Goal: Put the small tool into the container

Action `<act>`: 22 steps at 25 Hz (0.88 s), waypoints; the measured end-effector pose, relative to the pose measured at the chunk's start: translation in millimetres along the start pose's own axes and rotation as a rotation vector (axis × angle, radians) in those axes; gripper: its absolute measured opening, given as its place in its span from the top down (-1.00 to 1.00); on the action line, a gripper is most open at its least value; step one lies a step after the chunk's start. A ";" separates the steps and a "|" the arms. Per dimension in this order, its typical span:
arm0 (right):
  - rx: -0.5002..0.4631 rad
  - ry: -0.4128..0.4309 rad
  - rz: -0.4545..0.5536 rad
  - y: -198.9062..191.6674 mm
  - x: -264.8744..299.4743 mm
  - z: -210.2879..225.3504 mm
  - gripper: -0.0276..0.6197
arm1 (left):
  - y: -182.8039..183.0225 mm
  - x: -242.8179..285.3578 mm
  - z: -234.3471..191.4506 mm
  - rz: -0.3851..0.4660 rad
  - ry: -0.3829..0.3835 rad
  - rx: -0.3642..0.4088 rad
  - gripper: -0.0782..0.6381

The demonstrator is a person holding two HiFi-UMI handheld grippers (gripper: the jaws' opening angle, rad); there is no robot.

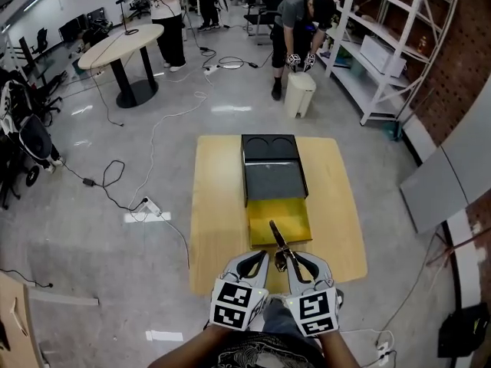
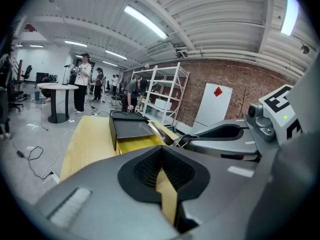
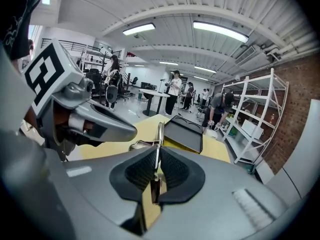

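Tongs of the right gripper (image 3: pixel 156 160) are clamped on a slim, shiny metal tool (image 1: pixel 275 236) above the near edge of the pale wooden counter (image 1: pixel 219 205). Its long axis runs from near to far, and the tip points away from the person, over the yellow tray (image 1: pixel 265 215) of the black rectangular container (image 1: pixel 272 179). The left gripper (image 2: pixel 161 156) has its tongs together, with nothing between them. The cubes on both grippers carry black-and-white square markers.

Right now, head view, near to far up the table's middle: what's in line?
right gripper holding the small tool → yellow tray → black container → white bin on the floor → person bending by the shelves
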State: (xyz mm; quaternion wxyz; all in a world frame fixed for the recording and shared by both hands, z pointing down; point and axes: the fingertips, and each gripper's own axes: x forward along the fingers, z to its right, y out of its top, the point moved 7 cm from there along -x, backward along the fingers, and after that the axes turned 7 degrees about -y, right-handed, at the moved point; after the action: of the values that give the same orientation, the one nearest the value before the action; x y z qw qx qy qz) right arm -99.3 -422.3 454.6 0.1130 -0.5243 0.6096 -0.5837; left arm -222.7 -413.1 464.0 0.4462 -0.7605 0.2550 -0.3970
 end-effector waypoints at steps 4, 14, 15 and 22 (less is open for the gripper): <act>-0.085 0.033 -0.012 12.0 34.8 28.9 0.84 | 22.0 30.3 -19.3 0.003 0.039 -0.027 0.75; -0.203 0.127 -0.028 23.3 149.1 81.3 0.84 | 61.5 113.6 -83.3 0.011 0.122 -0.066 0.75; -0.216 0.133 -0.032 24.8 160.1 87.1 0.83 | 65.7 120.7 -89.3 0.012 0.130 -0.071 0.75; -0.313 0.172 -0.049 24.8 235.6 110.2 0.83 | 79.6 166.4 -136.8 0.015 0.186 -0.099 0.75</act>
State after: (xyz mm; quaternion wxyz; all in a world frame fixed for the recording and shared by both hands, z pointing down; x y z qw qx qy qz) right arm -129.2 -675.1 513.5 -0.0367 -0.4983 0.6876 -0.5268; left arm -246.8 -639.2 495.7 0.3853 -0.7396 0.3204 -0.4493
